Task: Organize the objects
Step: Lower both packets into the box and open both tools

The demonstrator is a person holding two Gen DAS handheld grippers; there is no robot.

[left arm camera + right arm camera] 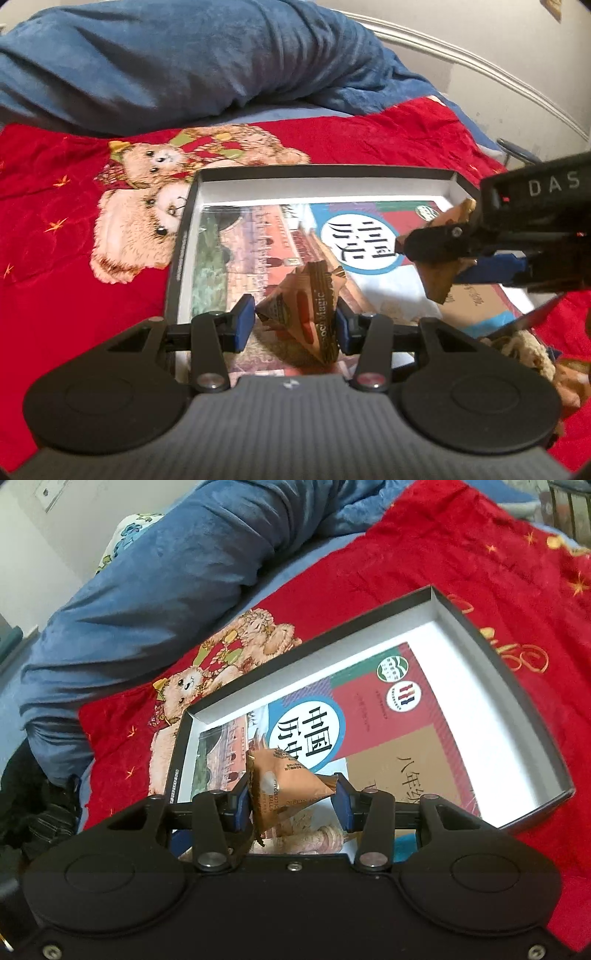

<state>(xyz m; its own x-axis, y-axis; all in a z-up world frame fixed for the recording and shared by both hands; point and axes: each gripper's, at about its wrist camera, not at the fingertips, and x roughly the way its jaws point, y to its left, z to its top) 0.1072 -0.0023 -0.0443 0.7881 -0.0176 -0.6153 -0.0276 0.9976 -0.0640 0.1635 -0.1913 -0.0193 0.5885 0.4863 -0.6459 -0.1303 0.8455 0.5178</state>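
Red blanket [55,229] with a teddy-bear print covers the bed, and a shallow black box [325,170] with a white inside lies on it, near a heaped blue quilt [166,62].

A book [373,716] lies flat in the box, filling most of its floor.

The left claw [295,321] hangs over the near end of the box and pinches a brown pyramid-shaped packet [310,314] between its blue pads. The packet stands on end, its tip pointing towards the far wall of the box. It is above the book; whether it touches the book cannot be told.

The right claw [291,801] also hangs over the near end of the box, pinching a second packet [284,790], orange-brown with small print. One edge is against the left pad and a corner against the right pad. In the left wrist view this claw reaches in over the box's right side, with the packet sticking out above and below its fingers [428,245].
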